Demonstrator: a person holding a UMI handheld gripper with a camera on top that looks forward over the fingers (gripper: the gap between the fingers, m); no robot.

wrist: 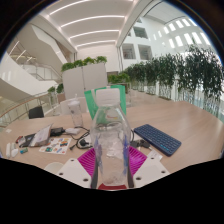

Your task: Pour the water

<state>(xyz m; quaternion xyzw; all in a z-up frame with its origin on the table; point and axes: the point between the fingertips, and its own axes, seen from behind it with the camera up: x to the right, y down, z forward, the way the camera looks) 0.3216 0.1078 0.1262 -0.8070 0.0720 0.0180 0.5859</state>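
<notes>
Gripper (111, 172) fingers closed on clear plastic water bottle (110, 140), magenta pads (88, 160) pressing both sides; bottle upright, cap on, blocking the view straight ahead. Light wooden table (170, 115) beneath. Dark keyboard (158, 138) just right of bottle. Clear glass (77, 113) beyond, left. Teal chair (107, 97) behind bottle. Papers and small clutter (45, 142) far left. Planters with greenery (85, 72) in background.

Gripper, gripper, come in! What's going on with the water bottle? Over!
Gripper shut on clear water bottle, upright. Pour not started. Keyboard beyond, on table.
</notes>
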